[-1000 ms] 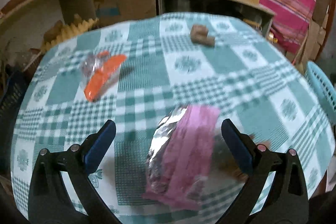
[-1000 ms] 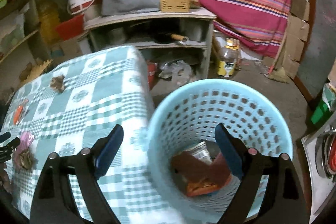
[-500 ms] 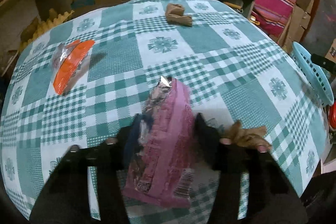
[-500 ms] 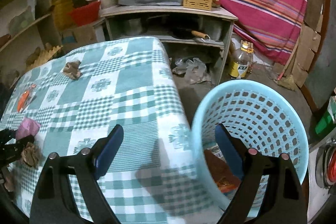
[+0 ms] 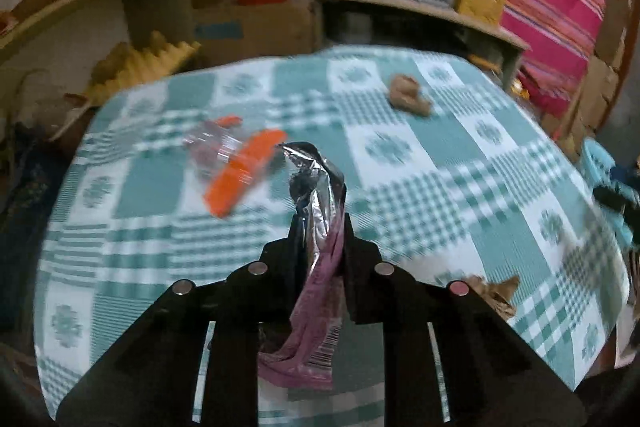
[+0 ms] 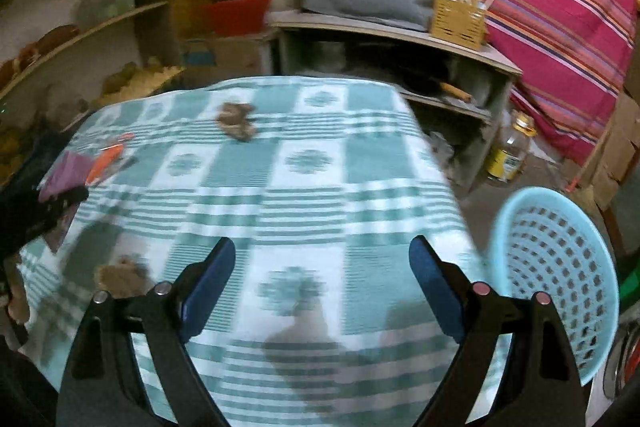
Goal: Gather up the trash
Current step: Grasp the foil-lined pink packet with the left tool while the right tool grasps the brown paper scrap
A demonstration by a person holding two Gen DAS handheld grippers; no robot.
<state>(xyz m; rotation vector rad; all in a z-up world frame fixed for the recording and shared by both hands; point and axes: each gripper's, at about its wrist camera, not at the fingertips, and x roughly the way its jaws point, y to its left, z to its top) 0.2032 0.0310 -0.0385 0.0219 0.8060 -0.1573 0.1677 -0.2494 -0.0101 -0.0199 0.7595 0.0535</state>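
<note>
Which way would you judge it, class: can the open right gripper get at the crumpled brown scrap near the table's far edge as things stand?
Probably yes. The right gripper is open and empty, and only bare checked tablecloth lies between it and the brown scrap. The left gripper, closing on the pink wrapper, sits off to the side.

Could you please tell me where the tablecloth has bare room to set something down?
Free: the middle of the tablecloth, between the far brown crumpled scrap and the right gripper. Crowded: the left side, with the orange wrapper, the near brown scrap and the left gripper.
</note>
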